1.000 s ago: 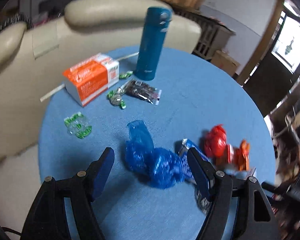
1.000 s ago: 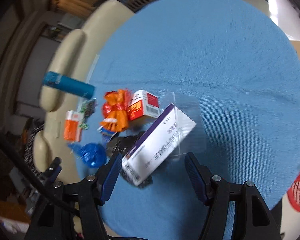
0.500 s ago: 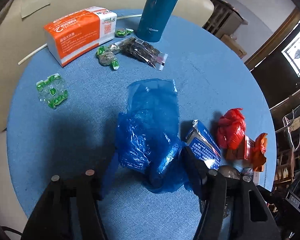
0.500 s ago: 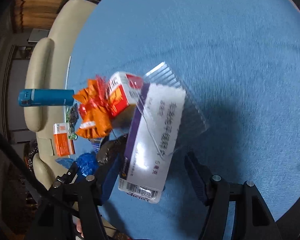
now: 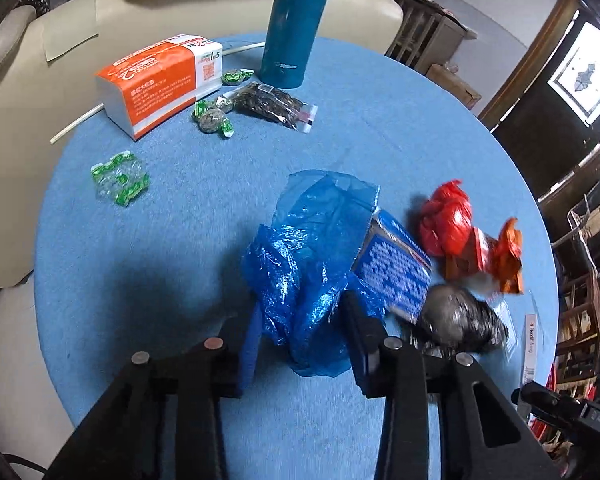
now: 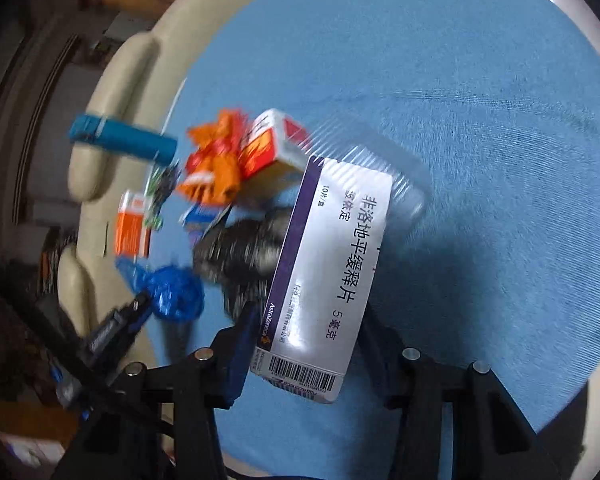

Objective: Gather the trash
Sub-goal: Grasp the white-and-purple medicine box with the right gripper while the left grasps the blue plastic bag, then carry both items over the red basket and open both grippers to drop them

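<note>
On the round blue table (image 5: 172,240) lies a crumpled blue plastic bag (image 5: 312,260). My left gripper (image 5: 304,336) is closing on its near end, and both pads touch the plastic. In the right wrist view a white and purple medicine box (image 6: 332,264) sits on a clear plastic tray (image 6: 384,160). My right gripper (image 6: 308,344) is closing on the box's near end, which fills the gap between the fingers. A blue printed box (image 5: 396,272), a red bag (image 5: 446,220), an orange wrapper (image 5: 508,256) and a black crumpled bag (image 5: 460,320) lie to the right of the blue bag.
A teal flask (image 5: 296,20), an orange tissue pack (image 5: 160,80), a bag of dark seeds (image 5: 272,106), green candies (image 5: 214,120) and a green wrapper (image 5: 120,180) are at the far side. A cream sofa (image 5: 40,60) borders the table. A red and white carton (image 6: 276,148) touches the tray.
Both grippers have come down closer to the table. The left jaws narrowed around the blue bag, and the right jaws narrowed around the medicine box.
</note>
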The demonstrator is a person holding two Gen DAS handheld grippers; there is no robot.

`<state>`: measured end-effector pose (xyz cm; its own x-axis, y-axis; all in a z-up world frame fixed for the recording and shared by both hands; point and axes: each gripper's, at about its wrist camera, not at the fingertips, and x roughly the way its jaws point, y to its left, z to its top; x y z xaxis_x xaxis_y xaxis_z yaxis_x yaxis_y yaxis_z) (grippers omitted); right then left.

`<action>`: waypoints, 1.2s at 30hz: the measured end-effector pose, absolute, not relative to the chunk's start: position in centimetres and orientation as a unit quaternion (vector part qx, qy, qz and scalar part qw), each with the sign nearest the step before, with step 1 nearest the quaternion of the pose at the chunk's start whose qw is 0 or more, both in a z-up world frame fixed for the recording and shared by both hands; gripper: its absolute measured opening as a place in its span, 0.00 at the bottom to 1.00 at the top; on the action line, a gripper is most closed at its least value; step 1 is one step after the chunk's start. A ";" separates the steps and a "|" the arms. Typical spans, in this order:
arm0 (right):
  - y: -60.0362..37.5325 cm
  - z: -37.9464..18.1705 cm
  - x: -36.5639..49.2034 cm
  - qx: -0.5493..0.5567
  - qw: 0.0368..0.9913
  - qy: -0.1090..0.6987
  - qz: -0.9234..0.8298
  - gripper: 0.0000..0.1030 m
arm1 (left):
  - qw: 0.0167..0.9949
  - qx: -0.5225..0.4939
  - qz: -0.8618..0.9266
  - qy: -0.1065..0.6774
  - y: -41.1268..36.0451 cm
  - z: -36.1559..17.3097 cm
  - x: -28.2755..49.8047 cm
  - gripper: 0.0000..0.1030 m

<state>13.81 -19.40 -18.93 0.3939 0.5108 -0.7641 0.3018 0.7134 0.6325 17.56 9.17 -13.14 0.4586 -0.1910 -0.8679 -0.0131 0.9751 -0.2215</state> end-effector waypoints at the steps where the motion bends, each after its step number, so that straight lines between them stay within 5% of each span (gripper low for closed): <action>1: -19.2 -18.5 13.3 0.361 0.751 0.547 0.082 0.50 | 0.848 -0.098 -0.055 0.518 9.1 -13.1 17.1 0.38; 16: -18.8 -16.5 4.7 0.320 0.772 0.515 0.189 0.50 | 0.866 -0.052 -0.119 0.483 5.3 -8.8 8.7 0.38; 36: -28.3 -15.4 -2.8 0.372 0.809 0.439 0.124 0.50 | 0.858 0.080 -0.245 0.444 -9.2 -5.1 2.0 0.38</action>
<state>-2.81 -28.34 -15.41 0.5844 0.5265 -0.6175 0.1264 0.6926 0.7101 1.97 -9.24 -5.12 0.4860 -0.3493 -0.8011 0.4908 0.8675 -0.0805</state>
